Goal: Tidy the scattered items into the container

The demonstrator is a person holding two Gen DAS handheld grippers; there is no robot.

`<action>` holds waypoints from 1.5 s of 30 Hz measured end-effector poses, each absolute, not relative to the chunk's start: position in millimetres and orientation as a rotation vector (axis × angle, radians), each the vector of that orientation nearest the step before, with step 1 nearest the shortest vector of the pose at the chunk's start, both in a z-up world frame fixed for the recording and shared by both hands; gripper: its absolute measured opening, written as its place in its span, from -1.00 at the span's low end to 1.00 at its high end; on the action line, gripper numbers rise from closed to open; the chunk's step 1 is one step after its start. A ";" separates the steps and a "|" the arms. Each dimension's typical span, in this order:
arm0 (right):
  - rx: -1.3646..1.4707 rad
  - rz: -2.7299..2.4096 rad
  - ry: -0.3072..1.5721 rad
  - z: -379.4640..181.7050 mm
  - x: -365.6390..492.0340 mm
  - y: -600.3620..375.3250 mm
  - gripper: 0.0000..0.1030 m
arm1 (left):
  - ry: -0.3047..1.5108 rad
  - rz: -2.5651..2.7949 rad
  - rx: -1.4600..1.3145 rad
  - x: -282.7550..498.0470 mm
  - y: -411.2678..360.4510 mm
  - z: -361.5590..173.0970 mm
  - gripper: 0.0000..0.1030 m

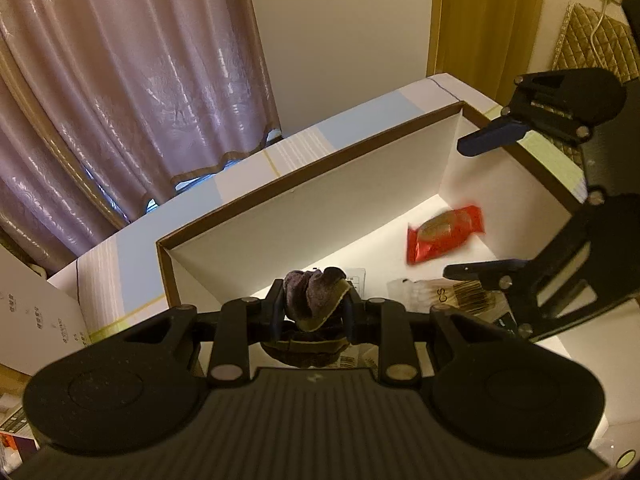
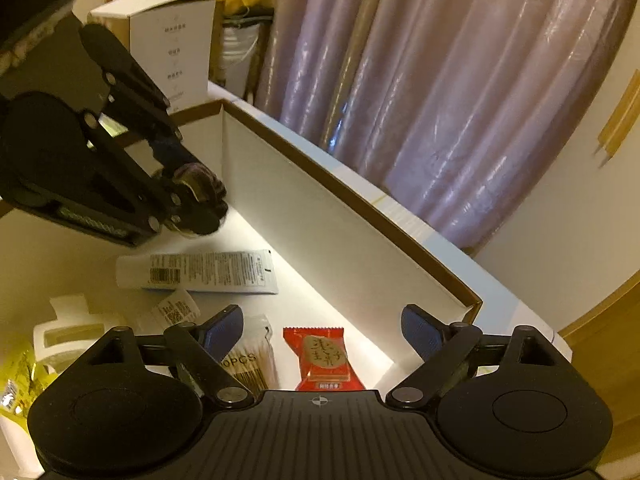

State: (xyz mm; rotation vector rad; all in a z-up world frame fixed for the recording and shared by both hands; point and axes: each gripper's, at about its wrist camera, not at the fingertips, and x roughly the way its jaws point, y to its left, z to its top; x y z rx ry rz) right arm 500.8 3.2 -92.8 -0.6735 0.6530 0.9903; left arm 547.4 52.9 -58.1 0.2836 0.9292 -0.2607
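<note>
Holding a bundled purple cloth (image 1: 316,300), your left gripper (image 1: 314,312) has its jaws clenched on it, the gold-edged folds bulging out above and below the pads. It hangs over the near end of the open white box (image 1: 304,216), above the floor, not touching it as far as the views show. From the right wrist you see the same cloth (image 2: 202,190) gripped close to the box's left corner.

Your right gripper (image 2: 322,330) is released: no earlier view is to hand, but its blue pads (image 2: 416,328) stand wide apart with nothing pressed between them. Below and between them a red snack packet (image 2: 326,360) lies flat on the box floor, clear of both pads. From the left wrist that packet (image 1: 444,236) looks blurred, lying near the far right corner.

Left of the packet lies a clear bag of cotton swabs (image 2: 252,364), partly hidden by your left pad. Farther on, a white tube (image 2: 200,272) with a barcode lies on its side, and a small labelled item (image 2: 176,308) lies just beside it. At the left edge are a white plastic piece (image 2: 68,328) and a yellow wrapper (image 2: 20,376); whether these lie inside the box you cannot tell.

Beyond the far wall a pink curtain (image 2: 440,80) hangs, with a tall white carton (image 2: 172,40) at the left.
</note>
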 end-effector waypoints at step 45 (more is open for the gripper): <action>-0.268 0.857 0.709 -5.1 377.7 -78.7 0.78 | 0.808 -0.080 0.198 462.2 52.5 14.2 0.78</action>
